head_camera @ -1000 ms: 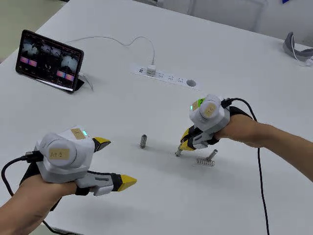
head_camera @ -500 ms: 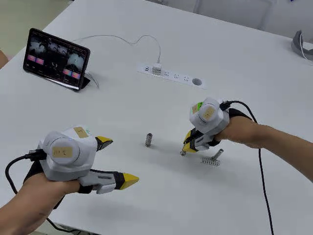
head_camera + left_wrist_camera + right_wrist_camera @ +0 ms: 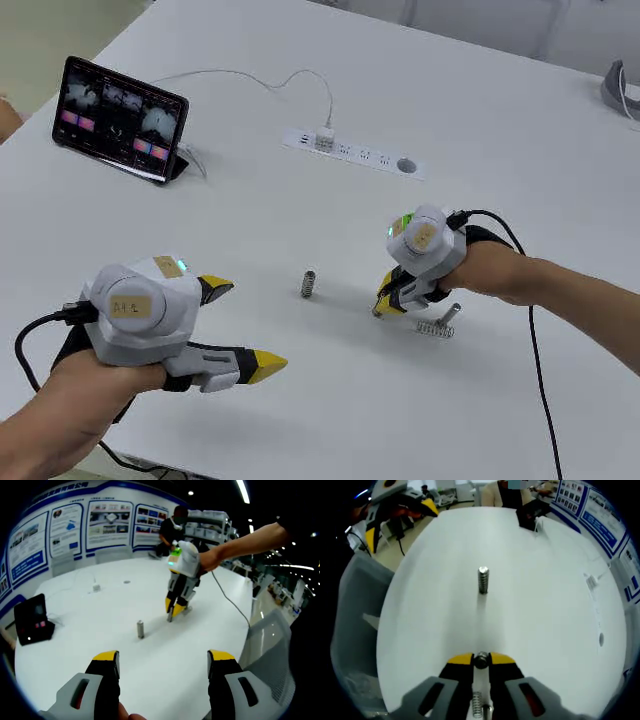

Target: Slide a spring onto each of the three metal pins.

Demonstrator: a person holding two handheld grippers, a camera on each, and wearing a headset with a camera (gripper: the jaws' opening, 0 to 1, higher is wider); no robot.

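A metal pin wearing a spring (image 3: 308,284) stands upright mid-table; it also appears as the sprung pin (image 3: 140,629) and the sprung pin (image 3: 483,580) in the gripper views. My right gripper (image 3: 383,303) is tipped down to the table, shut on a second metal pin (image 3: 481,660) whose round head sits between its yellow tips. Just right of it lie a loose spring (image 3: 433,329) and a third pin (image 3: 449,314). My left gripper (image 3: 240,325) hovers open at the near left, nothing between its fingers (image 3: 106,656). From there the right gripper (image 3: 172,611) stands beyond the sprung pin.
A tablet (image 3: 120,118) stands propped at the far left. A white power strip (image 3: 350,155) with a plugged cable lies at the back centre. A grey object (image 3: 622,92) rests at the far right edge. A cable (image 3: 535,340) trails from the right gripper.
The head camera has shifted a little. Both grippers, the sprung pin and the loose spring keep their places relative to one another.
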